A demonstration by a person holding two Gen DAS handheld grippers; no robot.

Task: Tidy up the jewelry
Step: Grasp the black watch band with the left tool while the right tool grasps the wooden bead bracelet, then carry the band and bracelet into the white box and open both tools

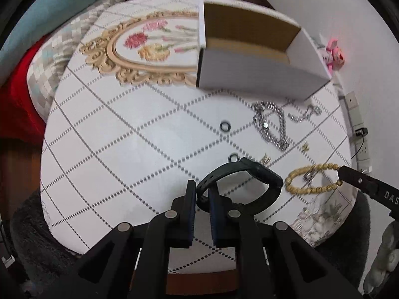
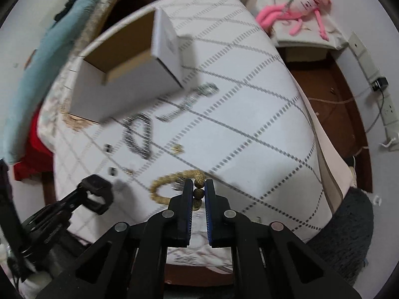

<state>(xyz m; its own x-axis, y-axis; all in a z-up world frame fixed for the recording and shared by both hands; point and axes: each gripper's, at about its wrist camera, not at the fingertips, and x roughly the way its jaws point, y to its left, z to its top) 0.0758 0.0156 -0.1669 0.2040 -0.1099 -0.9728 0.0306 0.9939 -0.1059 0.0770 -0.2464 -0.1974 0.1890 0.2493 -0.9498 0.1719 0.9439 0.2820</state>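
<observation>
My left gripper is shut on the strap of a black watch, held just above the white bed cover. My right gripper is shut on a tan bead bracelet; the bracelet also shows in the left wrist view. An open white cardboard box with a brown inside lies on the cover beyond; it also shows in the right wrist view. A silver chain lies in front of the box, with two small dark rings and small gold earrings nearby.
The bed cover has a dotted diamond pattern and a floral print. A pink plush toy lies on a low white stand past the bed. Wall sockets and cables are at the right. A dark fuzzy rug lies below the bed's edge.
</observation>
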